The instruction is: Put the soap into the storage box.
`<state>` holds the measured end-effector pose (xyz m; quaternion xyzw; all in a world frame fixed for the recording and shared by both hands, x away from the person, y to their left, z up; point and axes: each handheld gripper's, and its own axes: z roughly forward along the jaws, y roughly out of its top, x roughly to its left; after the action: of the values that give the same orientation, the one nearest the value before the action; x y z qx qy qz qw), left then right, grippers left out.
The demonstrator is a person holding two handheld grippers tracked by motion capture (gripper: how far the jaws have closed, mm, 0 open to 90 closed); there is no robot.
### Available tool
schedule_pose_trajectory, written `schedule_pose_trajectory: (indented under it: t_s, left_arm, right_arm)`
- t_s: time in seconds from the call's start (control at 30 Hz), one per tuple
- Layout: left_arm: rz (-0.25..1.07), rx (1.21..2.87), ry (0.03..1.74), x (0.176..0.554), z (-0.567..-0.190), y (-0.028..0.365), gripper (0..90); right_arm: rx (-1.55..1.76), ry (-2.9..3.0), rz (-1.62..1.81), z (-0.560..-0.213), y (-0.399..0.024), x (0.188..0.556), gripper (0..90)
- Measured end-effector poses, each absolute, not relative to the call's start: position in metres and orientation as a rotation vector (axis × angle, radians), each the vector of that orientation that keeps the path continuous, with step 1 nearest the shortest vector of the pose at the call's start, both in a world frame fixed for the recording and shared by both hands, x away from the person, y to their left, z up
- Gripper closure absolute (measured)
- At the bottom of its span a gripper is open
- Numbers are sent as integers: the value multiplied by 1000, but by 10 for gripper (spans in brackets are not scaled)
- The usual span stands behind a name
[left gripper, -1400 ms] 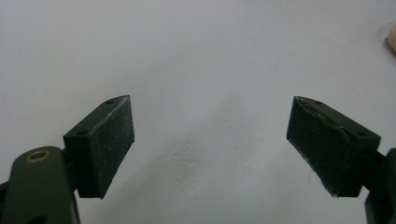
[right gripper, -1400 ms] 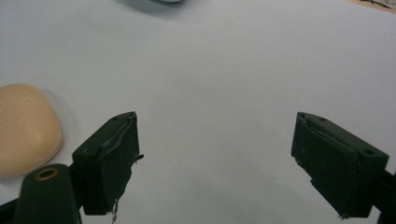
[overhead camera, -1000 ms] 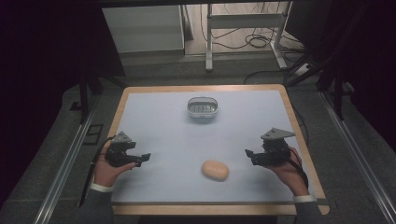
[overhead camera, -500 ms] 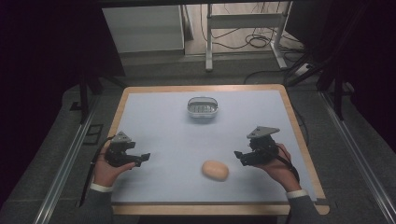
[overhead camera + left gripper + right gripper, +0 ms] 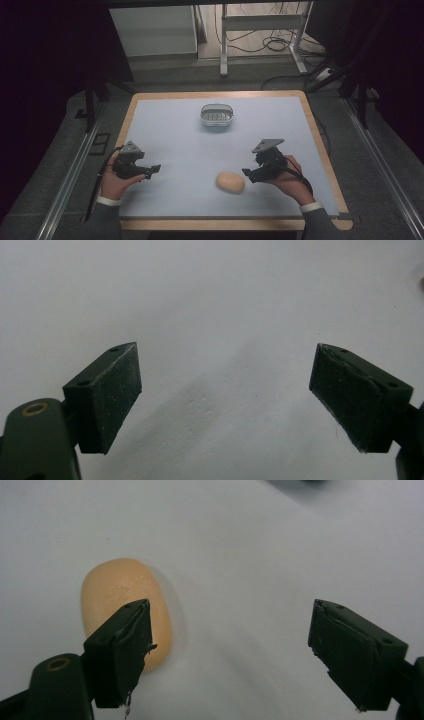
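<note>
An orange-tan oval lump (image 5: 230, 182), like a bread roll, lies on the pale blue mat near the table's front. My right gripper (image 5: 250, 173) hovers just right of it, open, jaws pointing left toward it. In the right gripper view the roll (image 5: 120, 600) sits behind the left jaw, outside the gap between the jaws, which holds nothing. My left gripper (image 5: 152, 170) rests at the front left, open and pointing right. The left gripper (image 5: 225, 395) has bare mat between its jaws. A small metal basket (image 5: 217, 115) stands at the back middle.
The table (image 5: 310, 107) has a wooden rim around the mat. Dark floor, rails and a metal frame with cables lie beyond the far edge. A person's hands and grey sleeves enter from the bottom.
My right gripper has moved left and slightly forward toward the roll, closing most of the distance. The left gripper has stayed put.
</note>
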<state>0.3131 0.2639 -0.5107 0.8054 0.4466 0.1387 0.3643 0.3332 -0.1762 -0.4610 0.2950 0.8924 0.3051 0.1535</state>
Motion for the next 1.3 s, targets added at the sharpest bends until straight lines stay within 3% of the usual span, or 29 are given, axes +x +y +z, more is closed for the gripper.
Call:
schedule_pose_trajectory:
  t_s: [1.3]
  left_arm:
    - [357, 2091, 1146, 314, -512, 262, 131]
  right_arm:
    - [650, 2787, 713, -484, -121, 325, 202]
